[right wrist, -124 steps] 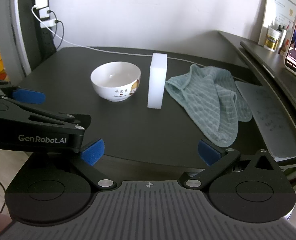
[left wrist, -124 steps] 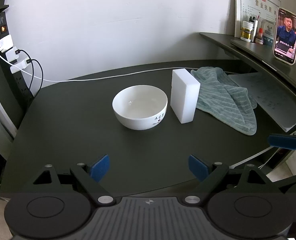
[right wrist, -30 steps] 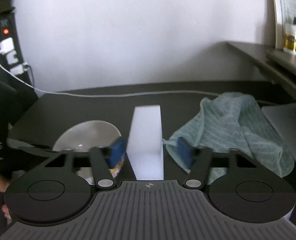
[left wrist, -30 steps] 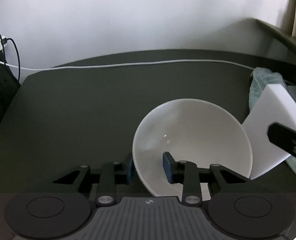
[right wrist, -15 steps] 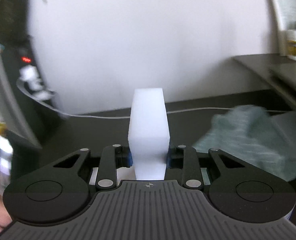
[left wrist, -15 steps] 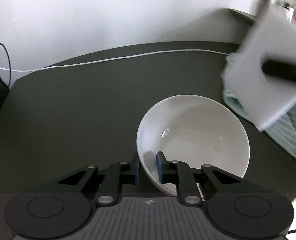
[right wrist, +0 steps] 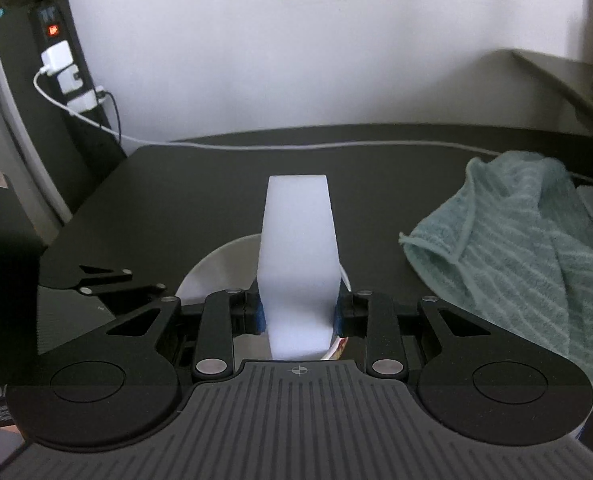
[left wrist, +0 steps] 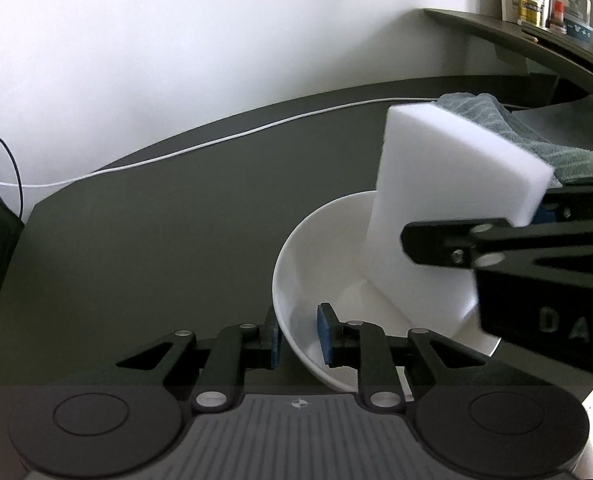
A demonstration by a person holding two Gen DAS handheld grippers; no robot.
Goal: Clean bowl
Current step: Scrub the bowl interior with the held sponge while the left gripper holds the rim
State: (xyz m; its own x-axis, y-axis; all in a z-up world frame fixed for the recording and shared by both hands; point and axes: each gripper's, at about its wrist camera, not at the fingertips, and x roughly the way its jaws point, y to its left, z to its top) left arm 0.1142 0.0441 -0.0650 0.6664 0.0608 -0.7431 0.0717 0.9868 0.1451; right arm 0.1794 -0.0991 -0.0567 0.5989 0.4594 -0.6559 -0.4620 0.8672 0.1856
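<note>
Half a second ago the sponge point(left wrist: 448, 184) hung clear above the bowl point(left wrist: 328, 248); now we have its lower end down inside the bowl, against the inner wall as far as we can tell. We judge that as the end of the approach, with scrubbing about to start.

The bowl sits on the desk point(left wrist: 144, 216), tipped toward the left wrist camera. Our left gripper point(left wrist: 298, 334) pinches the bowl's near rim, one pad outside and one inside, fingers closed on it. Our right gripper point(right wrist: 298, 316) reaches in from the bowl's right side, its fingers clamped on the sponge's flanks, holding the block on end and tilted over the bowl. The towel point(right wrist: 528, 240) lies right of the bowl, untouched; a cable point(left wrist: 216, 142) runs behind the bowl.
</note>
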